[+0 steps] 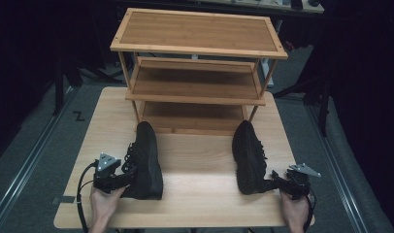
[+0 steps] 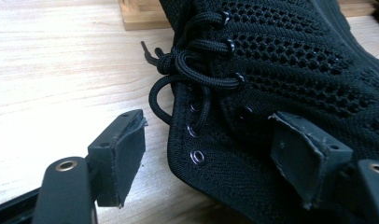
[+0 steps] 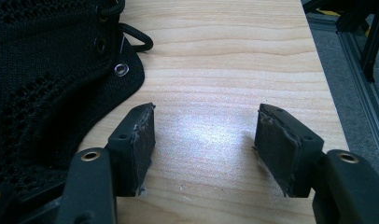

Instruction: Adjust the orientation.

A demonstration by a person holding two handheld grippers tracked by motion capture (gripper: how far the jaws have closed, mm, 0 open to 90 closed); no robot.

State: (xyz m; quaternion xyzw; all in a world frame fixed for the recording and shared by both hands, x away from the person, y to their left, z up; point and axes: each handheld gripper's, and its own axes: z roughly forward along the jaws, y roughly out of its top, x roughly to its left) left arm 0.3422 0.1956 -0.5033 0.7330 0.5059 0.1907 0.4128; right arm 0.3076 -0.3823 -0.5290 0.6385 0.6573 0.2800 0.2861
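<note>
Two black shoes, left shoe (image 1: pixel 145 162) and right shoe (image 1: pixel 248 158), sit on the table (image 1: pixel 200 204) before an empty rack (image 1: pixel 197 63); left gripper (image 2: pixel 201 158) gapes around the collar, right gripper (image 3: pixel 204 140) spread beside its shoe, nothing lifted yet

No readable words, brand names, labels or numbers anywhere. Only a small black Z-shaped mark (image 1: pixel 78 116) on the grey floor left of the table, possibly a letter, possibly just tape.
</note>
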